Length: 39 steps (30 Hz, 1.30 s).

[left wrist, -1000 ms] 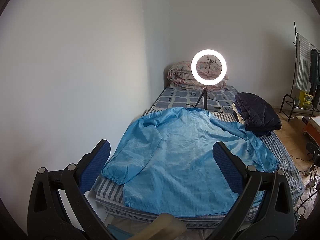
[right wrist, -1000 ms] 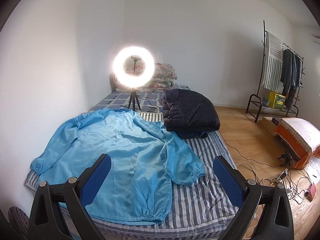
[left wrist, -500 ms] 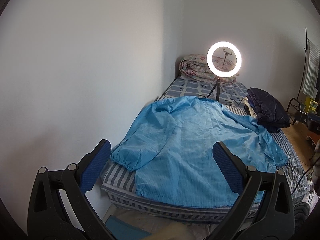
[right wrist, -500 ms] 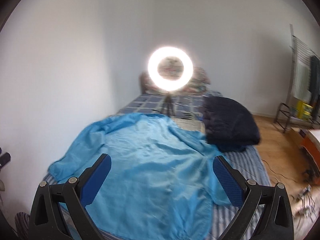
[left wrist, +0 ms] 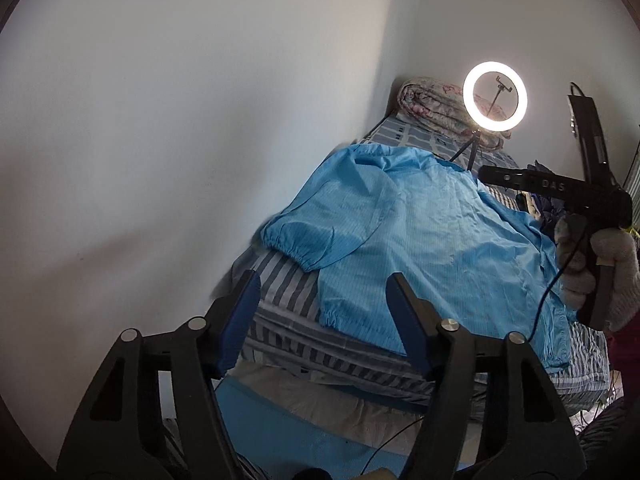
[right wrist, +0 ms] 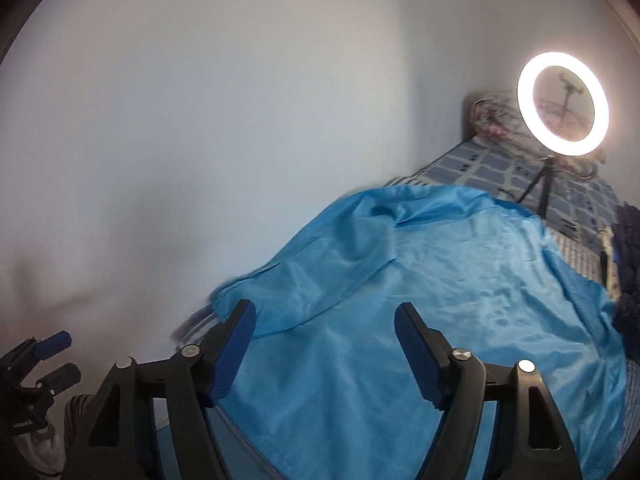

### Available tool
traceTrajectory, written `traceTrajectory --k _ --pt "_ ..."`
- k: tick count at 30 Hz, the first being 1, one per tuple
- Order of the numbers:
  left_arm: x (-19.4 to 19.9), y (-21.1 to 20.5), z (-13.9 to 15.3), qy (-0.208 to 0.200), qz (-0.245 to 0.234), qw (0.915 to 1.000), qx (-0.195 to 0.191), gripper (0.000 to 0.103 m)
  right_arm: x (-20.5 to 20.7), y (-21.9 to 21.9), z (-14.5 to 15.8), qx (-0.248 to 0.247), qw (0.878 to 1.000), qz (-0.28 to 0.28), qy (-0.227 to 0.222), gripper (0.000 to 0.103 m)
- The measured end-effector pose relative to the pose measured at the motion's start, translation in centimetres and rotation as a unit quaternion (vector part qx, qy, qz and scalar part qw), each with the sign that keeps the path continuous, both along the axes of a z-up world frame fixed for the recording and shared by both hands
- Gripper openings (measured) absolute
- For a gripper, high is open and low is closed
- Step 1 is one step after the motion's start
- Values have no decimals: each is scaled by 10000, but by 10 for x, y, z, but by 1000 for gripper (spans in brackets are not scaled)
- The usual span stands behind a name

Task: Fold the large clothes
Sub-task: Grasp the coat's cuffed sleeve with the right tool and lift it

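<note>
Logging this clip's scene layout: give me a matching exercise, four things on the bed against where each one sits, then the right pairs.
Things:
1. blue garment
2. ring light
3. rolled floral quilt
4. dark jacket

Places:
A. at the head of the bed, in the corner of the walls
B. spread flat over the striped sheet, sleeves out
C. on a small tripod just beyond the garment's collar
D. at the bed's side away from the wall, past the garment's far sleeve

Pairs: 1-B, 2-C, 3-A, 4-D

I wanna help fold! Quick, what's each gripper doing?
Left gripper: open, closing, empty.
Right gripper: open, closing, empty, above the light blue shiny jacket.
</note>
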<state>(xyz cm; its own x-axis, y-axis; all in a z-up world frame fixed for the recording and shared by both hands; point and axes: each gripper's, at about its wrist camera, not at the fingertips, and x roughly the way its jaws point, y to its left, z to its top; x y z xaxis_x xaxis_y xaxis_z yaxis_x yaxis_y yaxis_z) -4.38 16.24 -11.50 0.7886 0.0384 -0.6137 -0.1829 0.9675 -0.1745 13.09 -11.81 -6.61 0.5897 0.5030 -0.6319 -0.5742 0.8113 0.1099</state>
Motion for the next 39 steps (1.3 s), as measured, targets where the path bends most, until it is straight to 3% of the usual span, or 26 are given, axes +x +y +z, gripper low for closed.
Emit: traceTrajectory --k 5,12,18,25,29,31,35,39 --pt "-12 16 -7 7 175 9998 -107 62 5 85 -40 -374 9920 1116 458 47" --pt "-22 39 -18 161 509 9977 -425 59 7 186 -107 -1084 9691 2085 749 45" --pt "-25 44 -21 266 613 9971 -358 59 26 230 -167 -1623 9563 2259 906 45" --pt "-16 42 -27 362 588 9971 -329 59 48 253 -208 -2066 9561 1906 828 45" --pt "-8 39 -30 410 509 9974 -305 59 57 255 -225 -2189 9550 1791 894 15" --pt "-6 37 -29 402 474 9977 -283 59 65 250 -221 -1874 9617 1678 1086 10" --pt "-6 34 -28 357 443 9980 -265 58 83 224 -192 -711 9780 1289 1481 6" --pt "-5 34 -28 320 384 9985 -237 58 88 174 -154 751 9792 873 1668 6"
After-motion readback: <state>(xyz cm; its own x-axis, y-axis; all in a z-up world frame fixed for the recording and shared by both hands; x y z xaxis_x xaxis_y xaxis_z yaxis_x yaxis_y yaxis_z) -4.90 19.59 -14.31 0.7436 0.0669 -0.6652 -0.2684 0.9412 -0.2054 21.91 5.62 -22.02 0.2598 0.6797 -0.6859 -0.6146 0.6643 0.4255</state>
